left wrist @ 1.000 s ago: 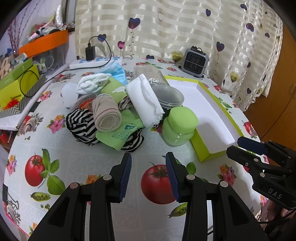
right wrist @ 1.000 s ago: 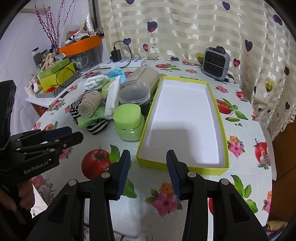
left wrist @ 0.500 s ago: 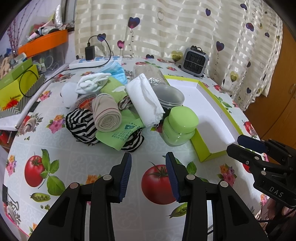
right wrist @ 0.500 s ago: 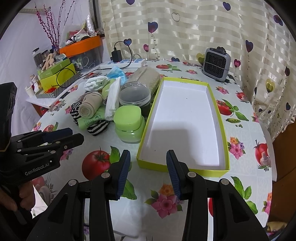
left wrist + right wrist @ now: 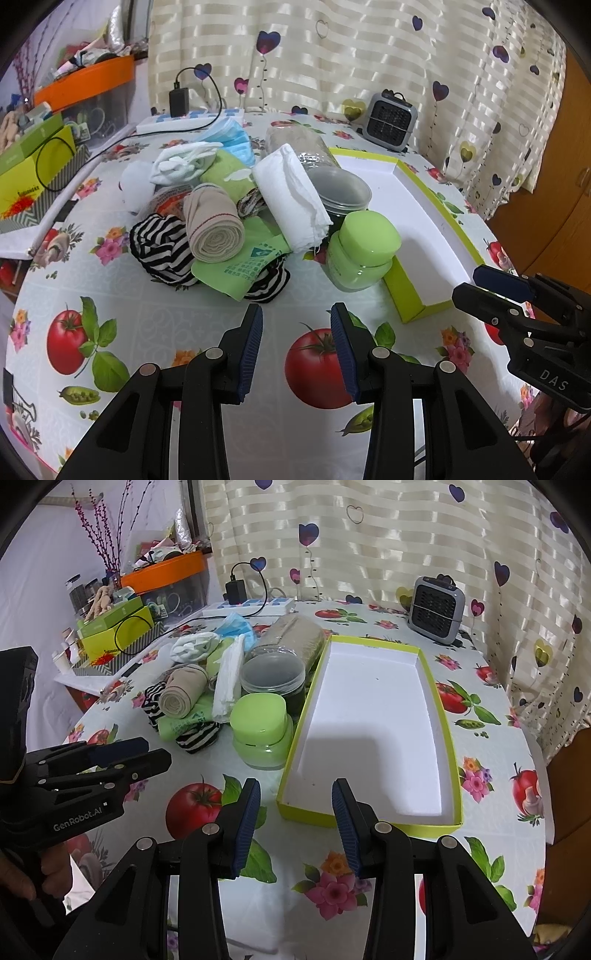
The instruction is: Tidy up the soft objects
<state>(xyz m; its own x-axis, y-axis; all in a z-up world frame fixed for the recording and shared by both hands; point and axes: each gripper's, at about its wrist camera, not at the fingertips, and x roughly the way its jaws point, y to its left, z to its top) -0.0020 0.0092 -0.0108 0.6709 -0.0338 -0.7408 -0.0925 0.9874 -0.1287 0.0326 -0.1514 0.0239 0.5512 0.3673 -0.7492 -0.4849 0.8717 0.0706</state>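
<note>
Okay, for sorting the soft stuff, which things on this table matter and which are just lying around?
Part of the job:
- beige rolled bandage
- striped cloth
- white folded cloth
- blue face mask
- white socks
- empty yellow-green box

Just lying about:
- green jar
- small heater
- power strip

We see a glossy plastic tablecloth (image 5: 155, 317); soft cloth roll (image 5: 214, 230) left of the jar (image 5: 364, 254), itself glossy green plastic; matt card box (image 5: 373, 716) right of it.
</note>
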